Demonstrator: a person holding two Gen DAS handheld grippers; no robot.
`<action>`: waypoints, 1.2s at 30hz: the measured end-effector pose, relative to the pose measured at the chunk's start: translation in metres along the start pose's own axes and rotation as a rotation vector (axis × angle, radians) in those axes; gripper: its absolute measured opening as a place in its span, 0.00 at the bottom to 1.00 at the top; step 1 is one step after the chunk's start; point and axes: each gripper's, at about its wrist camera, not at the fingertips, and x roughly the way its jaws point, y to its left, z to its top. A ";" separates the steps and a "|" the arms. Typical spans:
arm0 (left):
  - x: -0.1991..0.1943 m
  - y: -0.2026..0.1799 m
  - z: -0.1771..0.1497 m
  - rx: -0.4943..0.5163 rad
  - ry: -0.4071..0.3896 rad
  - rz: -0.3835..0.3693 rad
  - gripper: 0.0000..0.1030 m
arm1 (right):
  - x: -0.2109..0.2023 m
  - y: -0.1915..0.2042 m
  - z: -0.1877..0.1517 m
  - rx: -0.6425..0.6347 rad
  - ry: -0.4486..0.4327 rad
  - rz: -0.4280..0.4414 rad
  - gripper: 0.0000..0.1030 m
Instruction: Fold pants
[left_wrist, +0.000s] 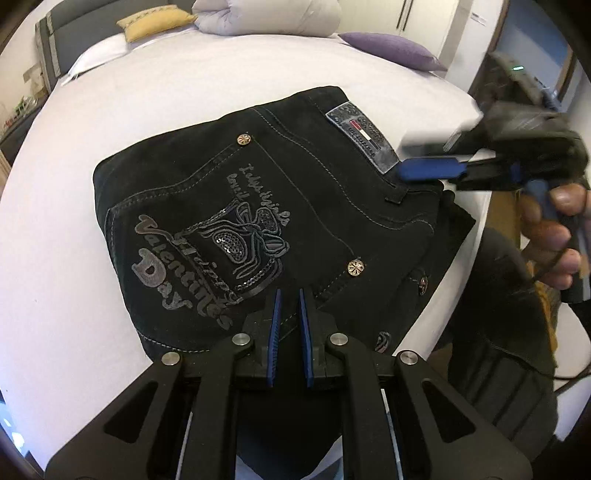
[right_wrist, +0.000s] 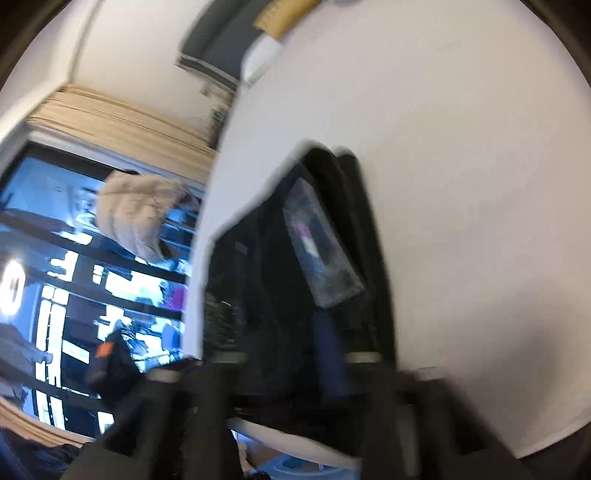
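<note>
Already the black jeans (left_wrist: 258, 221) lie as a compact folded bundle on the white bed (left_wrist: 110, 129), back pocket up with its sequined embroidery and the leather waistband patch (left_wrist: 364, 138) toward one o'clock in the left wrist view. Layers of the lower fold peek out along the edge at three to four o'clock, near the mattress edge.

Denim of this weight should handle as heavy, fairly stiff cloth: it holds a crease, does not slip much on the sheet, and nothing about it is fragile apart from the sequins and the metal rivets (left_wrist: 355, 267), which are better not pinched. I judge the best places to take hold are the thick seamed edges, namely the waistband near the patch and the folded edge at six o'clock, taking all the layers together so the stack does not slide apart.

The left hand-held gripper (left_wrist: 290, 295) hovers over the near edge at six o'clock, its blue pads slightly parted and holding nothing. The right hand-held gripper (left_wrist: 417, 168) reaches in from three o'clock, just beside the patch; its blue finger lies over the waistband, but motion blur in both views prevents me from telling whether it is clenched or released. A yellow pillow (left_wrist: 155, 22) and a purple pillow (left_wrist: 391, 48) rest well apart at the head of the bed.
</note>
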 end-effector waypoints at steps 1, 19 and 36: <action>0.001 0.000 0.001 -0.002 0.002 0.001 0.09 | -0.010 0.003 0.002 -0.006 -0.045 0.013 0.70; -0.055 0.028 0.025 -0.138 -0.015 0.026 0.10 | 0.027 -0.013 0.033 0.002 0.105 -0.120 0.72; 0.002 0.129 0.020 -0.596 0.025 -0.288 0.71 | 0.051 0.001 0.032 -0.048 0.219 -0.263 0.37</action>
